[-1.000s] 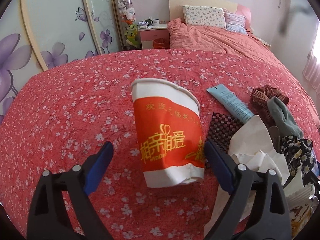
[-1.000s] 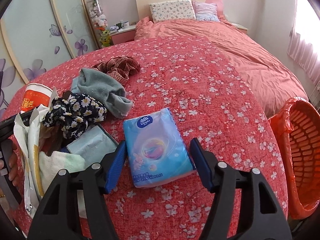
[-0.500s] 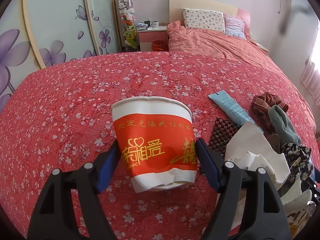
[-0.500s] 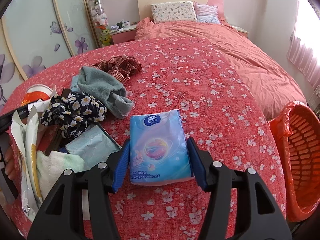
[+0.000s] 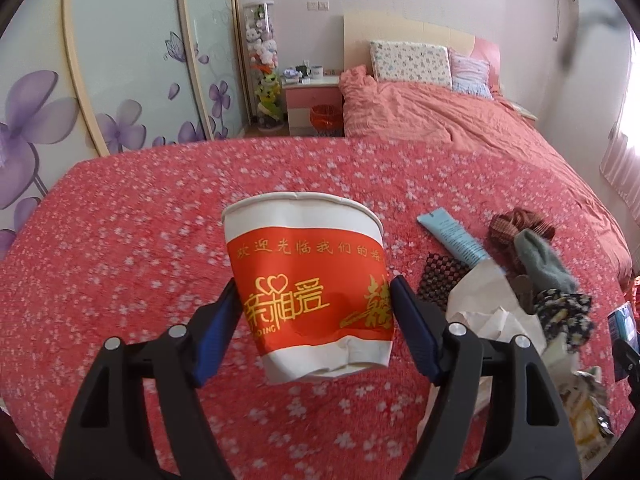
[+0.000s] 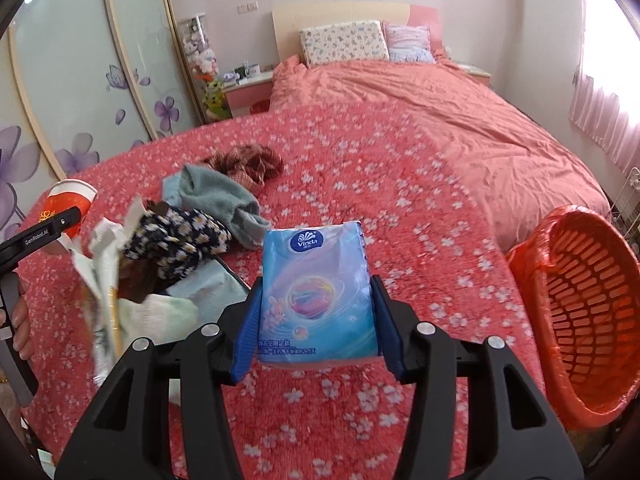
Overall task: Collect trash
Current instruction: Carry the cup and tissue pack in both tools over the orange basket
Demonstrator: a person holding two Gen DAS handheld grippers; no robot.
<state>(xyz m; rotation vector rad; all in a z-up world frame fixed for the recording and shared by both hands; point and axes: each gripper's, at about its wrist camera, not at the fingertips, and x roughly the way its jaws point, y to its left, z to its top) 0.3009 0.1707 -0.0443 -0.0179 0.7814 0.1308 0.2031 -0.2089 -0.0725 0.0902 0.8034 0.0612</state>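
Left wrist view: left gripper [image 5: 312,316] clamped on red paper cup [image 5: 308,300], centre frame, above floral quilt [image 5: 120,240].

Right wrist view: right gripper [image 6: 314,320] grasping blue tissue pack [image 6: 316,292], centre; orange basket [image 6: 580,320] at right edge.

- The left gripper [image 5: 312,320] has just closed its jaws onto the paper cup [image 5: 308,300], lifting it off the bedspread [image 5: 120,240]
- The right gripper [image 6: 314,320] likewise closed on the tissue pack [image 6: 316,292], now raised
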